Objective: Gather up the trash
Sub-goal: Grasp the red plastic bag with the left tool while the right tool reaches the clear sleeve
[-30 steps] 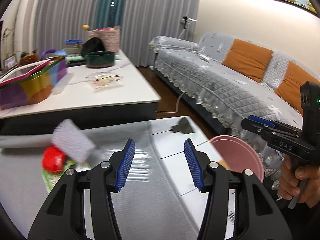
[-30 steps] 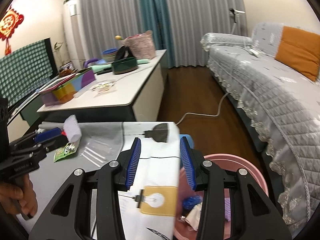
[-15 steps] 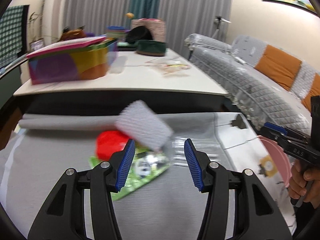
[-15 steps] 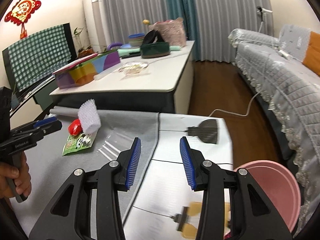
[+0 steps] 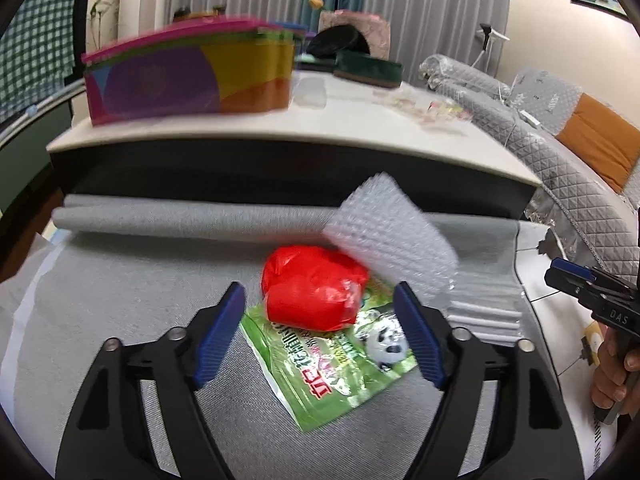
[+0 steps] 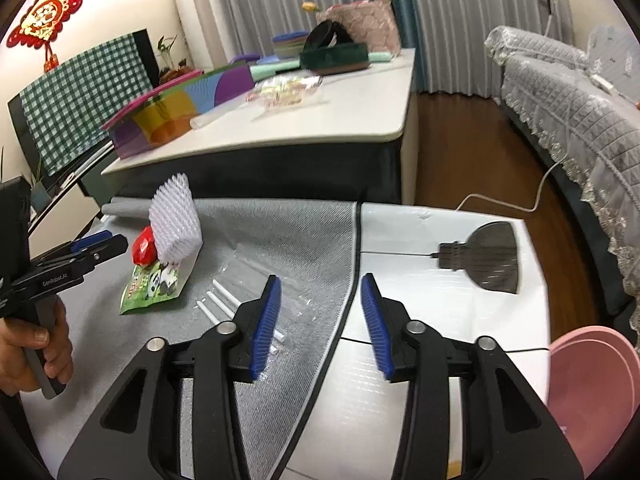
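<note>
Living room with grey and teal curtains, a quilted grey sofa (image 6: 568,92) on the right, a white coffee table (image 6: 304,120) beyond. In front, a low counter (image 6: 404,364) under a grey mat (image 5: 132,320) and a white cloth printed with a dark lamp shape (image 6: 486,258). On the mat, the trash in a small cluster: a crumpled red plastic bag (image 5: 314,286) lying on a green snack packet (image 5: 340,360) that bears a panda picture and red Chinese characters too distorted to read; a piece of white foam netting (image 5: 390,236) leaning over the bag's far side; a clear wrapper with white sticks (image 6: 236,308) just beside, nearer the mat's edge. Left tongs (image 5: 320,336) wide apart, having just been opening, hovering over bag and packet, which show between the blue pads without contact, nothing gripped. Right tongs (image 6: 318,322) partly apart, also just opening, empty, above the seam of mat and cloth. Seen from the other camera: "DAS" on the right tool's arm, "GenRobot.AI" on the left tool's arm. Pink basin (image 6: 592,376) at the counter's right edge. On the coffee table, a multicoloured box (image 5: 188,76), a dark green bowl (image 5: 368,70). On the wall, a red and gold knot ornament (image 6: 44,16).
</note>
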A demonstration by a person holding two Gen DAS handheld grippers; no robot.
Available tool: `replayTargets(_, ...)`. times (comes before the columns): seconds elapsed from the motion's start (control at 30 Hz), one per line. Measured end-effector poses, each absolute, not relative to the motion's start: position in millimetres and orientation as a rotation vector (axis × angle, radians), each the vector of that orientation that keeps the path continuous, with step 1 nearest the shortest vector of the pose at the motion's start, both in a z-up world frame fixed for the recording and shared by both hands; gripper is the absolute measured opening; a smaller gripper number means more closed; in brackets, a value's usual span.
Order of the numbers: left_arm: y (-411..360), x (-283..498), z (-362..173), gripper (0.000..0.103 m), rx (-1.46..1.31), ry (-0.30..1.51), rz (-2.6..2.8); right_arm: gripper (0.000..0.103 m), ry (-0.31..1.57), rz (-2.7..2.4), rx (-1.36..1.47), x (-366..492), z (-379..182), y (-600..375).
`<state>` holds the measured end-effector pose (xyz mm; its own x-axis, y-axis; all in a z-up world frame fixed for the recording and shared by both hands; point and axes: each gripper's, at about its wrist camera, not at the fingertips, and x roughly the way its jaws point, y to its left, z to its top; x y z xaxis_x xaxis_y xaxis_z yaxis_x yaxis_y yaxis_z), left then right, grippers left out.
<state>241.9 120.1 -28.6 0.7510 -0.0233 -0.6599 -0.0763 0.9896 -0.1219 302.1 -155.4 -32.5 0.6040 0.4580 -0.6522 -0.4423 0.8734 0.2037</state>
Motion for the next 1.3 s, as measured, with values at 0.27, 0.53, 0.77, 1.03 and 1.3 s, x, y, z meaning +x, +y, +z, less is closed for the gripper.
replayTargets(0.27, 127, 256, -45, 0.081, -0.167, 0.767, 0.036, 0.064, 0.831, 0.595, -0.034, 310, -49, -123)
replayTargets(0.53, 126, 263, -46, 0.076, -0.166, 0.767, 0.020, 0.064, 0.869, 0.594, -0.121, 311, -58, -105)
replayTargets(0.77, 121, 267, -51, 0.063, -0.158, 0.794, 0.011, 0.033, 0.875, 0.604, -0.164, 305, -59, -102)
replayTargets(1.03, 119, 259, -40, 0.060, -0.137, 0.789, 0.002, 0.004, 0.842, 0.609, -0.166, 298, -50, -107)
replayTargets(1.3, 113, 237, -18, 0.060, -0.123, 0.753, -0.012, 0.002, 0.780, 0.577, -0.116, 284, -22, -130)
